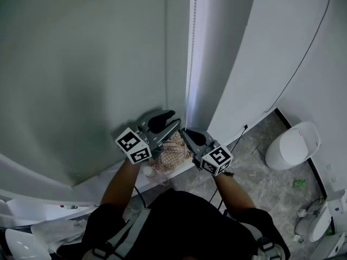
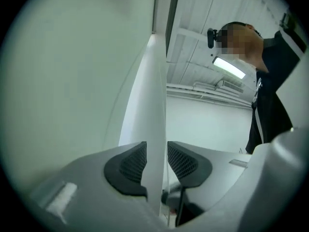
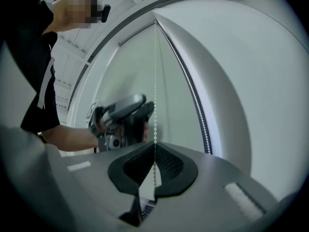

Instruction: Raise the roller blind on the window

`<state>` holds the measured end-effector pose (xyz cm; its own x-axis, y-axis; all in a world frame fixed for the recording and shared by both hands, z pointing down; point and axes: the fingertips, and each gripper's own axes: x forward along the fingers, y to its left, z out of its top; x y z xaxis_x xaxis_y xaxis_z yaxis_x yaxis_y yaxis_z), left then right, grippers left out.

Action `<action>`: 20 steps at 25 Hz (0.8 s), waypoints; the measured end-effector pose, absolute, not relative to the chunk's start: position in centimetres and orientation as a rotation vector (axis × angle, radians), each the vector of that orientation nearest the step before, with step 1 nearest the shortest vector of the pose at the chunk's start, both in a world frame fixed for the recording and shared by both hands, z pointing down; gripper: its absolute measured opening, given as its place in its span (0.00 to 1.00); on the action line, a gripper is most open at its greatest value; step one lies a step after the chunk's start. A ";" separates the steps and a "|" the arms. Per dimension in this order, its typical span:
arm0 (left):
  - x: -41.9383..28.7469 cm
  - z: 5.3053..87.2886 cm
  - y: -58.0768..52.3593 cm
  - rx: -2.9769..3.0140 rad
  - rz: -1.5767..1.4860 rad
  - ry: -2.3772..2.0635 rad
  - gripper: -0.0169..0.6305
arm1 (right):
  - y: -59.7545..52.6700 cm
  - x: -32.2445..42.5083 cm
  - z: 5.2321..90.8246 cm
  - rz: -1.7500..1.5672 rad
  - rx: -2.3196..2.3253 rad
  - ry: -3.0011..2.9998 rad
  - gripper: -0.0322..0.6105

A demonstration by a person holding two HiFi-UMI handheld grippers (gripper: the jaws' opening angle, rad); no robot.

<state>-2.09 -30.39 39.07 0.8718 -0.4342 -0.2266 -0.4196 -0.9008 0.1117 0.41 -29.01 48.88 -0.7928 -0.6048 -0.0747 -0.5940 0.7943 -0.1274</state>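
- The roller blind (image 1: 81, 64) hangs as a flat grey-green sheet across the window, filling the left and far side of the head view.
- Its white bead chain (image 1: 190, 53) drops in a straight line along the blind's right edge, beside the white window reveal (image 1: 227, 53).
- The right gripper (image 1: 184, 132) is clamped on that chain. In the right gripper view the two dark pads (image 3: 169, 166) meet around the beads (image 3: 155, 81), which run taut upward from the grip.
- The left gripper (image 1: 169, 122) sits just left of the right one, near the chain. Its jaws stand apart and hold nothing.
- In the left gripper view only a pale vertical strip of wall (image 2: 157, 105) shows through the gap between the textured pads (image 2: 133, 163).
- Both marker cubes (image 1: 134, 145) point back toward the person, whose forearms (image 1: 122, 180) reach in from the near edge.
- A tan mesh item (image 1: 171, 150) lies below the two grippers on the sill.
- To the right, a white rounded fixture (image 1: 295, 145) stands on the grey stone floor (image 1: 260, 172).
- A thin black cable (image 1: 303, 58) trails down the white wall.
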 end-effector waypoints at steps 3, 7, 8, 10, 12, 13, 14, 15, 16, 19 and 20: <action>-0.9 33.6 -31.6 3.030 -0.479 -0.608 0.24 | -29.0 0.3 49.0 -0.138 -0.961 2.884 0.07; 1.2 29.0 -32.4 3.036 -0.576 -0.490 0.24 | -28.9 0.6 48.8 -0.129 -0.963 2.898 0.07; 1.5 28.3 -32.3 3.038 -0.595 -0.470 0.24 | -28.8 0.6 48.8 -0.128 -0.964 2.900 0.07; 1.6 27.4 -31.9 3.045 -0.633 -0.432 0.24 | -28.6 0.3 49.0 -0.128 -0.969 2.902 0.07; 1.6 26.8 -31.3 3.055 -0.663 -0.393 0.24 | -28.6 0.1 49.1 -0.133 -0.974 2.905 0.07; 1.7 26.6 -31.1 3.062 -0.672 -0.380 0.24 | -28.7 0.1 49.2 -0.134 -0.978 2.906 0.07; 1.8 26.4 -30.9 3.071 -0.677 -0.376 0.22 | -28.7 0.1 49.2 -0.133 -0.981 2.907 0.07; 1.8 26.3 -30.8 3.080 -0.679 -0.383 0.15 | -28.8 0.1 49.2 -0.131 -0.984 2.907 0.07; 1.8 26.3 -30.8 3.086 -0.677 -0.395 0.06 | -28.8 0.1 49.2 -0.130 -0.986 2.906 0.07; 1.6 26.5 -31.1 3.079 -0.671 -0.423 0.05 | -28.7 0.1 49.2 -0.137 -0.983 2.899 0.07; 1.5 26.6 -31.1 3.079 -0.670 -0.433 0.05 | -28.7 0.2 49.2 -0.140 -0.980 2.895 0.07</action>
